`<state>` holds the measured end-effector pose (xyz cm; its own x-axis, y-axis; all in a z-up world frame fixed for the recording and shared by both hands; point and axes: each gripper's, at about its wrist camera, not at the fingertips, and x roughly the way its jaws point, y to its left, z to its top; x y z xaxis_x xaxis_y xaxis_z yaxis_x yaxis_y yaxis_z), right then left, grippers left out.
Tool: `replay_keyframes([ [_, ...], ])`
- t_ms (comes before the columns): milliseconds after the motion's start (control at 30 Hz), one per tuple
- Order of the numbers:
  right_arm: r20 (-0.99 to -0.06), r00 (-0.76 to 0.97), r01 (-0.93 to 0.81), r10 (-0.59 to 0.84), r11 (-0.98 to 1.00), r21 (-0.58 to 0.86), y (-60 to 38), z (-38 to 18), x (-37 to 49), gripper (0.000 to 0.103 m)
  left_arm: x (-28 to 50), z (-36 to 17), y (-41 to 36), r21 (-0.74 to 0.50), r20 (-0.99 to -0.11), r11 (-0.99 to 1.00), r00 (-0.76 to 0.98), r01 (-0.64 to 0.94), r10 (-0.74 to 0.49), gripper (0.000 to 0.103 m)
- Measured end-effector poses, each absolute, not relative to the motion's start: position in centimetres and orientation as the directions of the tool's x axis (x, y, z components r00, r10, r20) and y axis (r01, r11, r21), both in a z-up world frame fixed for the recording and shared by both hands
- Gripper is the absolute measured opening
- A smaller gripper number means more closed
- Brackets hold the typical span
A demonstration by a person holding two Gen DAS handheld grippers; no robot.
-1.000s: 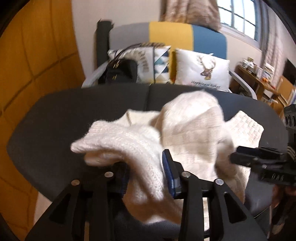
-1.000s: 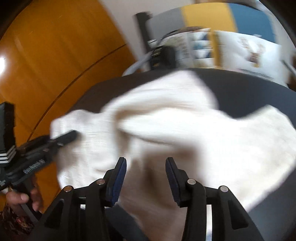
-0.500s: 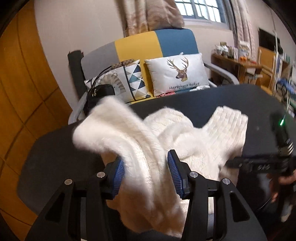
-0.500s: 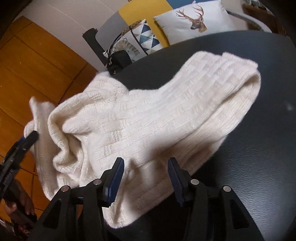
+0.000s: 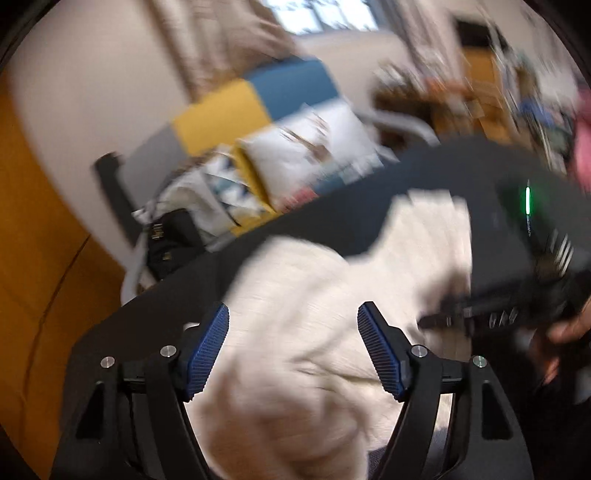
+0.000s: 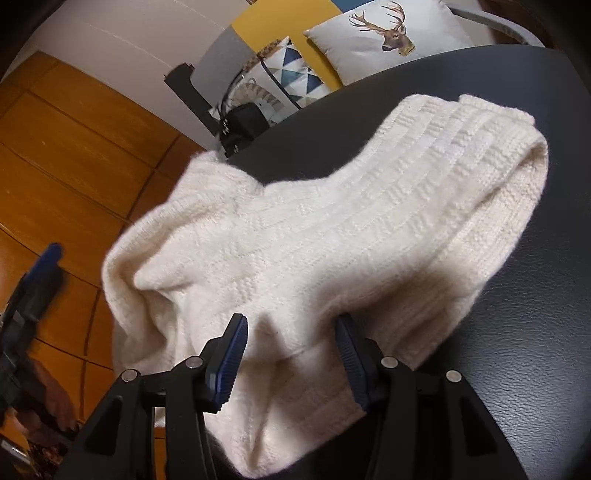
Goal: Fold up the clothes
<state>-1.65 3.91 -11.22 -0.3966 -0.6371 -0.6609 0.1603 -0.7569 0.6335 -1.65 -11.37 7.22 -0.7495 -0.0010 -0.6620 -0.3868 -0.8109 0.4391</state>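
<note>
One cream-white cable-knit sweater (image 6: 332, 236) lay bunched across the dark grey leather-textured table (image 6: 535, 332), its ribbed end (image 6: 480, 125) reaching toward the far edge and its near part hanging over the edge closest to the cameras. In the blurred left wrist view the same sweater (image 5: 314, 332) appeared as a pale, smeared heap on the dark table (image 5: 332, 221).

Two grippers were in play, each with two blue ribbed pads on black fingers. The left gripper (image 5: 293, 350) had its jaws spread wide, the knit visible between the pads but clear of both, so it gripped nothing. The right gripper (image 6: 291, 354) had its jaws partly closed, with a raised fold of the sweater's near edge sitting between the pads; the fabric appeared to touch both pads, and the fold looked pinched.

From the left wrist view, the right gripper (image 5: 436, 321) showed as a dark blurred shape at the sweater's right side, held by a person's hand (image 5: 565, 332), with one green light (image 5: 528, 199) glowing on its body. From the right wrist view, the left gripper (image 6: 40, 269) stood off the table's left edge, apart from the sweater.

Behind the table stood one sofa with grey, yellow and blue panels (image 6: 280, 14). On it rested two cushions, one white with a deer head print (image 6: 388, 33) and one with a triangle pattern (image 6: 288, 70), plus one black handbag (image 6: 243, 122). An orange wooden panelled wall (image 6: 66, 147) filled the left.
</note>
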Motion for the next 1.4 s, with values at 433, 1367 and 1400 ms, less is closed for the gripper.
replay_keyframes([
  [433, -0.693, -0.348, 0.207, -0.631, -0.773, 0.600, 4.3, -12.1, 0.6, 0.051, -6.7, -1.4, -8.6, 0.453, -0.760, -0.785, -0.643, -0.422, -0.094, 0.088],
  [1367, -0.720, -0.262, 0.387, -0.643, -0.754, 0.532, 0.2, -9.9, 1.1, 0.051, -8.0, 4.2, -17.4, -0.172, -0.735, -0.942, -0.598, -0.289, 0.318, 0.025],
  [1400, -0.747, -0.248, 0.398, -0.616, -0.768, 0.501, -0.7, -10.3, 0.9, 0.052, -8.0, 4.5, -17.7, -0.187, -0.728, -0.941, -0.603, -0.284, 0.326, 0.025],
])
